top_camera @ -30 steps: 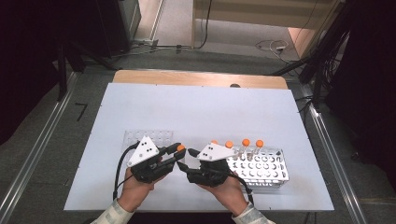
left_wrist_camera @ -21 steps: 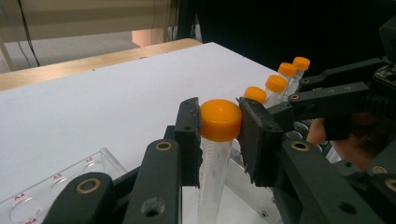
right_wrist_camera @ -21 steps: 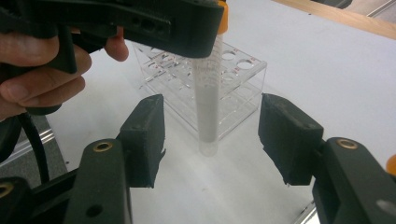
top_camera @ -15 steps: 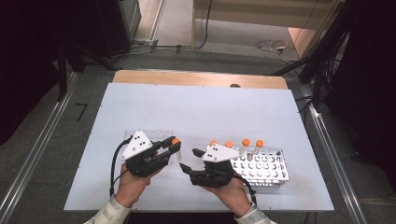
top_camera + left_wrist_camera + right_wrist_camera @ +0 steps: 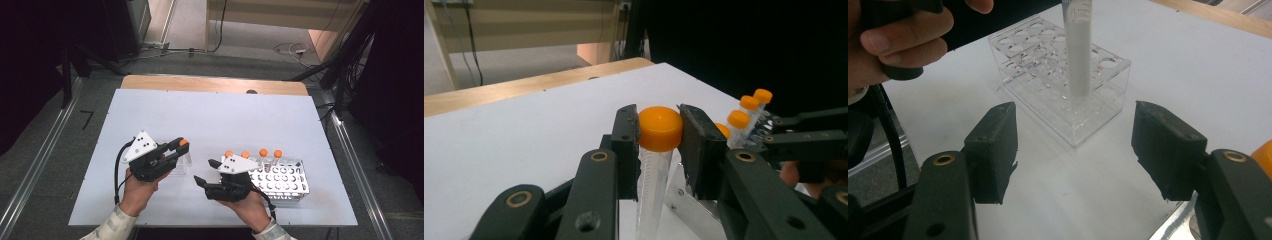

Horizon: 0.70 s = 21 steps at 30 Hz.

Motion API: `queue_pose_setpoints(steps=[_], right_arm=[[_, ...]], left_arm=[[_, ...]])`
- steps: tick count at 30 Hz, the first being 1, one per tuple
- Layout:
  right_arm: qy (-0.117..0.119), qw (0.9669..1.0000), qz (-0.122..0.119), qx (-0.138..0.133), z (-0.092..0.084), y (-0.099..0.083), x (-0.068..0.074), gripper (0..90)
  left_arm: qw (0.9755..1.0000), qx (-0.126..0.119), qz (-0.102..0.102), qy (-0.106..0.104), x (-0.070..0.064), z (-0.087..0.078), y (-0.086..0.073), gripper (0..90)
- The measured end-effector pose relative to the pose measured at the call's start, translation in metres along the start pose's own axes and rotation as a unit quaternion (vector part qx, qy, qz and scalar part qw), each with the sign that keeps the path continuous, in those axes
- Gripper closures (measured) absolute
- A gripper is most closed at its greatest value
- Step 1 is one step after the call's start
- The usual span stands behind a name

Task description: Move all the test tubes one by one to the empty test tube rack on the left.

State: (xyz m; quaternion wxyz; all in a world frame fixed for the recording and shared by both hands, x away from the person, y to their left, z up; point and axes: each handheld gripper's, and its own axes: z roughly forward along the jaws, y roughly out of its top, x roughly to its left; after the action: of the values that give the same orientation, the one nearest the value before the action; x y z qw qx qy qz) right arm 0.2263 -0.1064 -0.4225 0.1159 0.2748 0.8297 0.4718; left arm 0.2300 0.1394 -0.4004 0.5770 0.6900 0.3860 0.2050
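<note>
The left tongs (image 5: 659, 135) are clenched on an orange-capped tube (image 5: 658, 150), pinching it just under and at the cap, and they hold it upright over the clear plastic rack (image 5: 1063, 95) that lies directly below them. In the right gripper view the tube's lower end hangs above one of the near holes of that rack; whether the tip has entered the hole is hard to tell, though it looks lined up with it. As far as can be seen, every other hole in the clear rack is empty, so this reads as the first tube to go in.

The right tongs (image 5: 1073, 150) are released: their jaws have just been opening, nothing is between them, and they face the clear rack from just beside it. Behind them, on their far side from the left tongs, the white perforated rack (image 5: 280, 176) carries four more orange-capped tubes (image 5: 263, 156) standing along its back row.

So the transfer looks barely begun: one tube is carried across and not yet seated, and four wait in the white rack. Lowering the held tube and letting go come next, in my judgement.
</note>
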Motion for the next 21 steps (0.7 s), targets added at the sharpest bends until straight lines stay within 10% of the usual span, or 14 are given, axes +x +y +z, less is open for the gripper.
queue_pose_setpoints(steps=[21], right_arm=[[0.002,1.0,0.004,-0.002,-0.002,0.0,-0.002,34.0]], left_arm=[[0.9981,-0.026,-0.021,0.052,0.032,-0.005,0.01,69.8]])
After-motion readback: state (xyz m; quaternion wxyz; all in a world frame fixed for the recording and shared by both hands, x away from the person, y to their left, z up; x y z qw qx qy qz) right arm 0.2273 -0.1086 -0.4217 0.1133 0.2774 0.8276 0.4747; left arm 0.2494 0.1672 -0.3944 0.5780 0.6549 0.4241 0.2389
